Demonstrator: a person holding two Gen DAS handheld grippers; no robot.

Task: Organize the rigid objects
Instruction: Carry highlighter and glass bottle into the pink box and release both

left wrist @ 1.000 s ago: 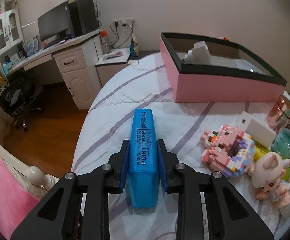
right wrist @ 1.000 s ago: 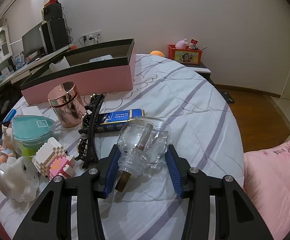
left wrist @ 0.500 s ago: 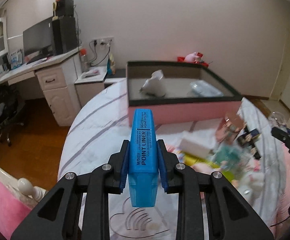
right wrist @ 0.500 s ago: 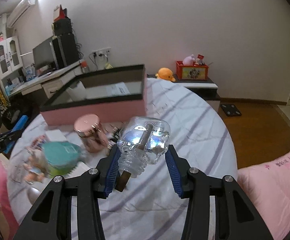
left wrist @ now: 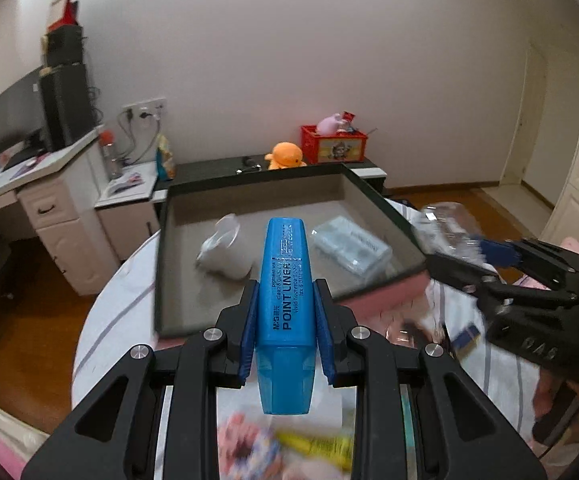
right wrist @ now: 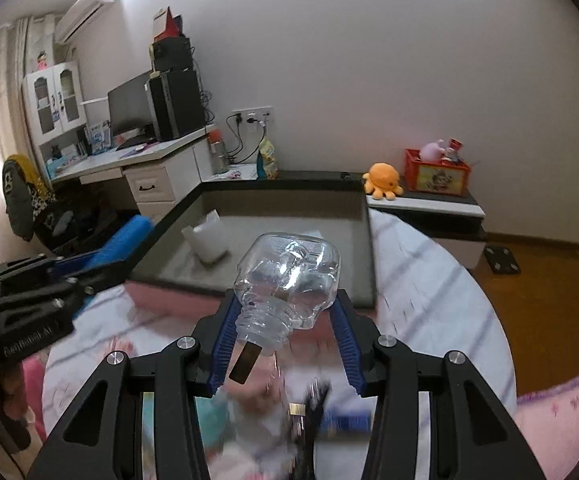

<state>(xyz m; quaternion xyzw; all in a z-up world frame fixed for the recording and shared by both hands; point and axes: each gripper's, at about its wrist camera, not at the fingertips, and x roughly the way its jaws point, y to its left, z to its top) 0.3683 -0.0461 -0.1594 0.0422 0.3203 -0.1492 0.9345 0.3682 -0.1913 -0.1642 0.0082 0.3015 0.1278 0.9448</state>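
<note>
- Blue plastic highlighter pen (left wrist: 286, 304) sits clamped between the left gripper (left wrist: 285, 332)'s closed jaws, pointing forward over the pink box with a dark rim and grey floor (left wrist: 161, 264).
- A second ago this view showed the box far off across the striped bed; now the box lies directly beyond the pen, its white plastic bottle (left wrist: 225, 250) and clear case (left wrist: 351, 250) in plain sight.
- Clear glass skull-shaped bottle (right wrist: 287, 280) stays pinched between the right gripper (right wrist: 285, 340)'s partly open jaws, neck toward the camera.
- Earlier, rose-gold tin and toys lay beside it; now the box (right wrist: 365, 240) fills the view just ahead and the clutter blurs below.
</note>
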